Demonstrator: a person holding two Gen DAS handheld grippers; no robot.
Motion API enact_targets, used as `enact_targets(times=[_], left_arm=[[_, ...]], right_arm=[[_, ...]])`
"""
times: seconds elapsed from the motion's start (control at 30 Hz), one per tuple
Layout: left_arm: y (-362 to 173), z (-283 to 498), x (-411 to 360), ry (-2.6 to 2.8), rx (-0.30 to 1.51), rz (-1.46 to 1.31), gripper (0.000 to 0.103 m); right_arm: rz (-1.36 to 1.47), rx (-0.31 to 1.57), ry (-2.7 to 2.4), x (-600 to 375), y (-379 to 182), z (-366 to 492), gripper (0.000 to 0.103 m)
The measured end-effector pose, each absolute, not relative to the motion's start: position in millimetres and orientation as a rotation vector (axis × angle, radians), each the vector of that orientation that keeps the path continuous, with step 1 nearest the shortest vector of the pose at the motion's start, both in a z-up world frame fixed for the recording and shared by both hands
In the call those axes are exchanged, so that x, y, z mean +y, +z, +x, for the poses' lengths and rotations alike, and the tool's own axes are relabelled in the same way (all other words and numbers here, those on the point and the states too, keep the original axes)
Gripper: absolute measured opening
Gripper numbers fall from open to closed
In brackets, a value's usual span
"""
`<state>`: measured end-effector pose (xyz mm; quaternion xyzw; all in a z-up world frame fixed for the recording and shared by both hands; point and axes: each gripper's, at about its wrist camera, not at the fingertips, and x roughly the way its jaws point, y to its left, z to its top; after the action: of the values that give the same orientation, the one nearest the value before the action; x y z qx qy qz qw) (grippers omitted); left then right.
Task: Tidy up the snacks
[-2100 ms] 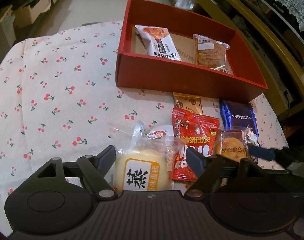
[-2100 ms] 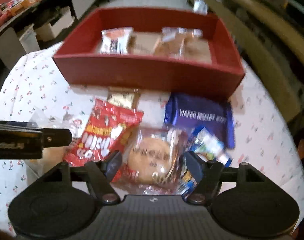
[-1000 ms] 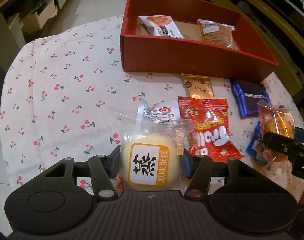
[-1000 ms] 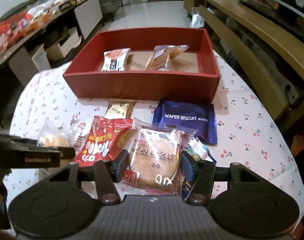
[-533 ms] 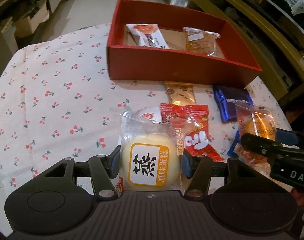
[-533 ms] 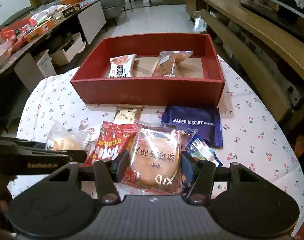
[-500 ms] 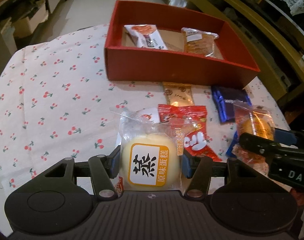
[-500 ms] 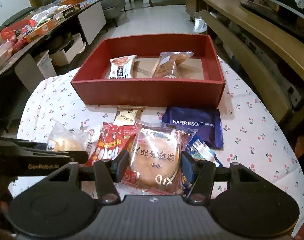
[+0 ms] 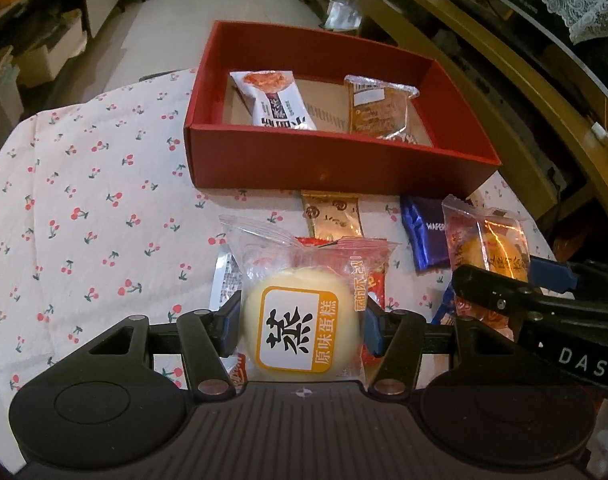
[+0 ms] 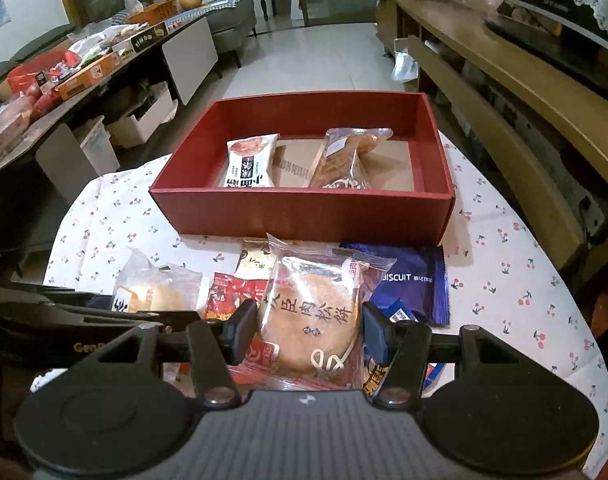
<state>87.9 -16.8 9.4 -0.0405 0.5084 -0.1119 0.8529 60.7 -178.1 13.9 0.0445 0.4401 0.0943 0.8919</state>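
Blue-padded jaws of the left gripper clamp a pale yellow steamed cake in a clear wrapper; the right gripper pinches a round brown pastry in crinkly clear film. Both packets hang above the cherry-print cloth, short of the box. They look light, soft and crushable, their film slippery, so a gentle hold across the middle suits them. Beyond, the red cardboard box holds a white-wrapped snack and a brown wrapped pastry.
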Motion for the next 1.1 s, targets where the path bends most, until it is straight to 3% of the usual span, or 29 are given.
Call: enact_targets(times=[0.33, 1.1], left_arm=[[30, 88, -28, -0.232, 1.036, -0.075, 0.064], [41, 179, -33, -0.225, 0.969, -0.126, 0.064]], right_arm=[[0.156, 0.831, 0.184, -191, 38, 60, 0.082], [0.185, 0.811, 0.128, -191, 41, 148, 0.082]])
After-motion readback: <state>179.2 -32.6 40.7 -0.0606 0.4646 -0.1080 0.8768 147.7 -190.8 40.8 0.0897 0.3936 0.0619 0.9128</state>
